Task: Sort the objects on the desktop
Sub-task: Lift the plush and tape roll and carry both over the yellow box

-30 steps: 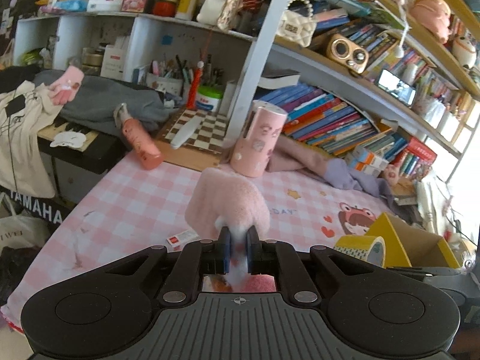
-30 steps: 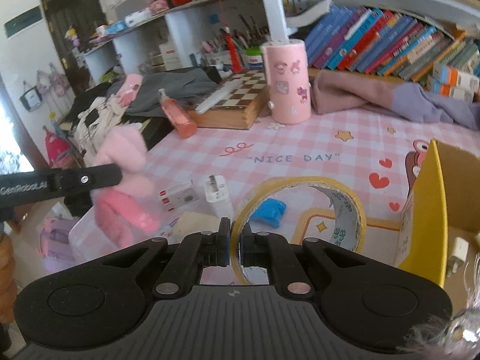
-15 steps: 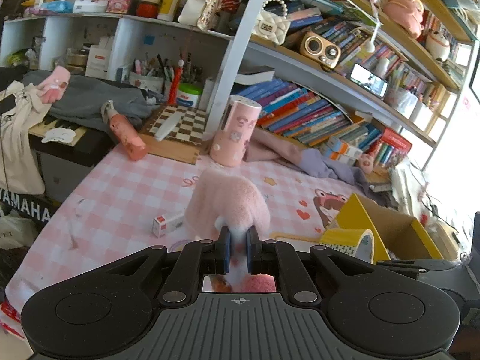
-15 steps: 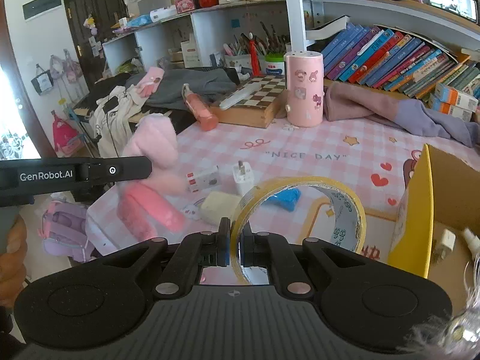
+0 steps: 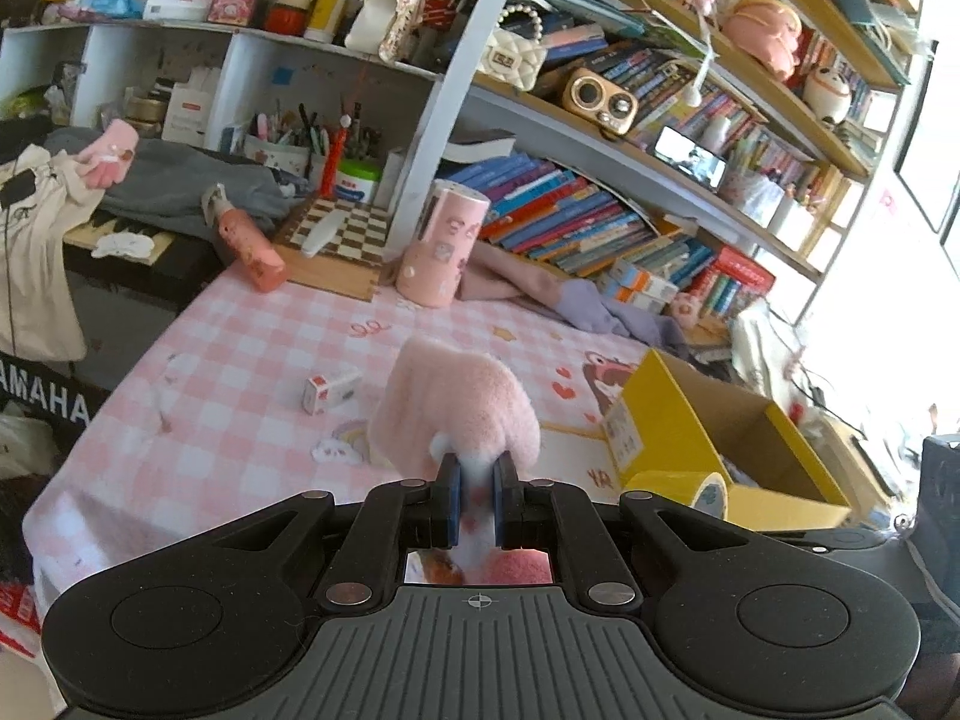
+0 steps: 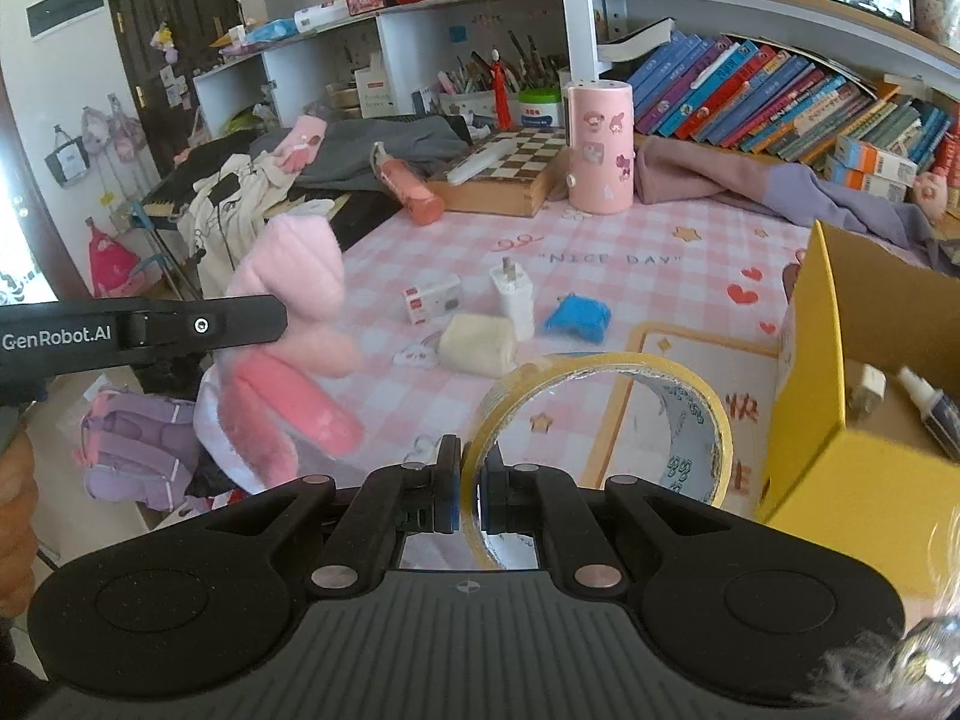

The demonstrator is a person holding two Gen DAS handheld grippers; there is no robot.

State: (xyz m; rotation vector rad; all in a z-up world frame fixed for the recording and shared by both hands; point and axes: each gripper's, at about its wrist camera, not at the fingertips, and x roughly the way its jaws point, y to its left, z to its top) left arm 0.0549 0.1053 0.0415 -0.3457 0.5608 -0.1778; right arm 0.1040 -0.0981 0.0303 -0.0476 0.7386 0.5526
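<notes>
**Both loads lifted, yellow box closer**

Since a second ago I see both cameras sitting higher over the desk, and the yellow box [image 5: 714, 438] has come nearer.

Left wrist view: my left gripper [image 5: 476, 474] is clamped on the pink plush toy [image 5: 459, 408], which bulges up above the fingertips, clear of the pink checked tablecloth [image 5: 240, 372]. A small white carton [image 5: 331, 389] lies on the cloth just beyond it. The tape roll [image 5: 684, 489] shows low at right, in front of the box.

Right wrist view: my right gripper [image 6: 470, 480] pinches the rim of the tape roll [image 6: 606, 426], holding it upright beside the yellow box [image 6: 840, 414] (a white bottle [image 6: 930, 402] lies inside). On the cloth beyond sit a white charger plug [image 6: 513, 300], a cream block [image 6: 477, 351] and a blue object [image 6: 578, 316]. The plush hangs from the left gripper [image 6: 264, 321] at far left.
</notes>
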